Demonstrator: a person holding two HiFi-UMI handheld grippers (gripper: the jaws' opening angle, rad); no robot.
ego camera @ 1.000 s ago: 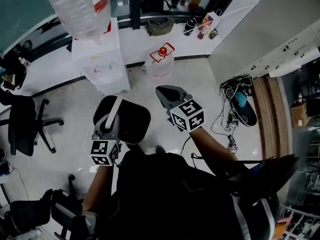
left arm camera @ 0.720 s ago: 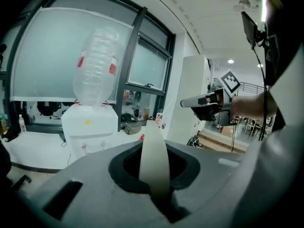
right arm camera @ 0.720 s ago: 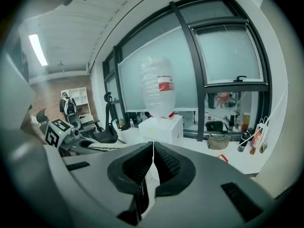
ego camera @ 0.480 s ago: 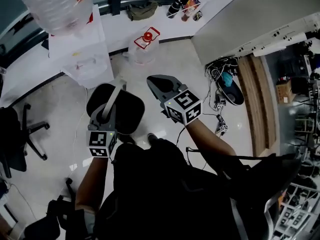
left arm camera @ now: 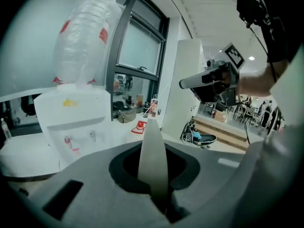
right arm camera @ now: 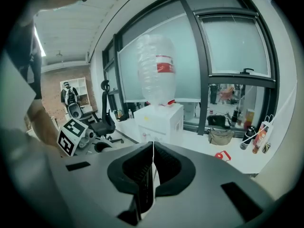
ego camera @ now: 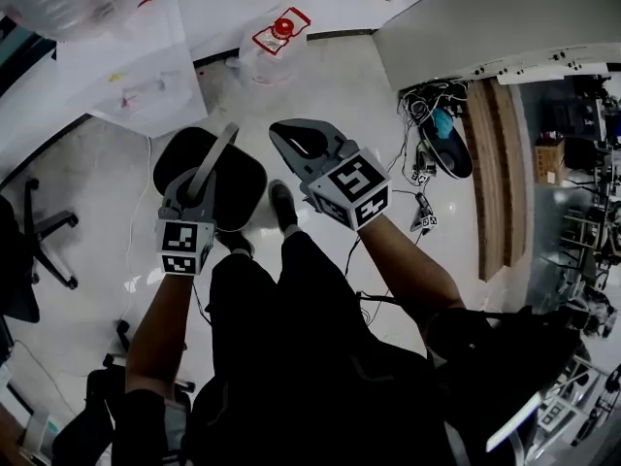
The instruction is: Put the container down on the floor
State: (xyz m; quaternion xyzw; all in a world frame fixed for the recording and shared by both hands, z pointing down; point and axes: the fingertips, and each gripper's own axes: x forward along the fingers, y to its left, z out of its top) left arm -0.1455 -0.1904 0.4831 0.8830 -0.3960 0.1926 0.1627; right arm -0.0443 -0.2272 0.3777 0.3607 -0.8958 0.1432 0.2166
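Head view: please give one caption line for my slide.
Left gripper and right gripper shut, empty; clear plastic container with red cap stands on pale floor beside white water dispenser.

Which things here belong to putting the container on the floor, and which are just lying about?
Job: clear red-capped jug, probably the container, standing on the floor; left gripper and right gripper, both shut and empty.
Lying about: water dispenser, black seat, cables.

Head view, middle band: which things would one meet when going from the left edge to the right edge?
office chair → left gripper → right gripper → tangle of cables → wooden boards
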